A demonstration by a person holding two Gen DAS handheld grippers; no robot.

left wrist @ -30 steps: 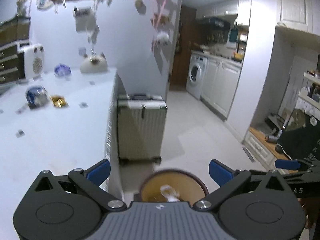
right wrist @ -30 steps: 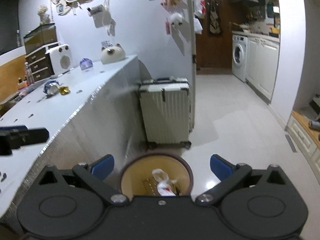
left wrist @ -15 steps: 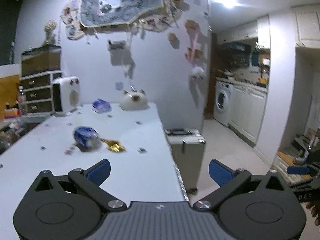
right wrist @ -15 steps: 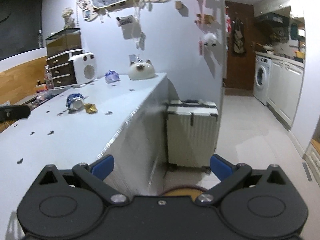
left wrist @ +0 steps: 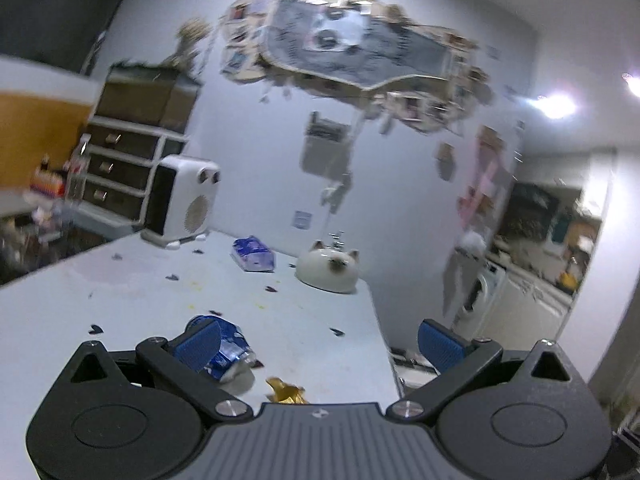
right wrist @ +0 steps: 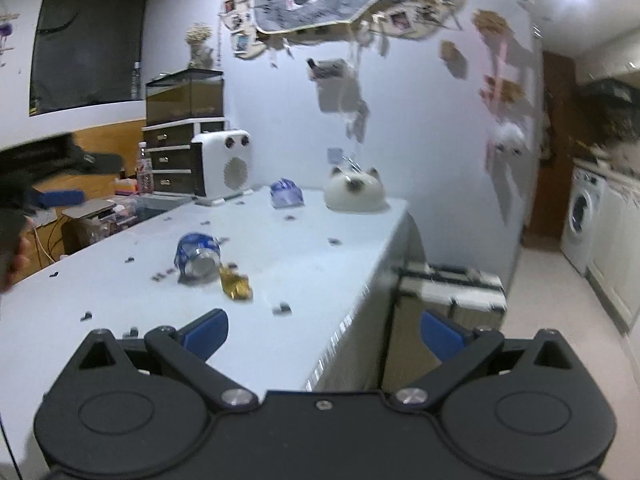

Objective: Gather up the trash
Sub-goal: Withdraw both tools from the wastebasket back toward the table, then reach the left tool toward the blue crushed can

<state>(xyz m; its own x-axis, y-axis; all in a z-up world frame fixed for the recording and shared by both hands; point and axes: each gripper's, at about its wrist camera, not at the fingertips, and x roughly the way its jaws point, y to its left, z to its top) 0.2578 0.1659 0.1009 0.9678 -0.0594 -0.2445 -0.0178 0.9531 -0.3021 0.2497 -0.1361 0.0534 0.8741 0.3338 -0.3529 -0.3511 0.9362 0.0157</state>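
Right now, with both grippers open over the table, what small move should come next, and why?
Probably ease the left gripper down and forward over the gold wrapper. Its jaws are open and empty, and the wrapper lies loose on the table just ahead between them, beside the crushed blue can. The right gripper, also open, sits farther back near the table edge.

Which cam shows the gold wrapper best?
Right wrist: the gold wrapper lies fully visible on the table beside the crushed blue can. In the left wrist view, the hand-held gripper body cuts off its lower part.
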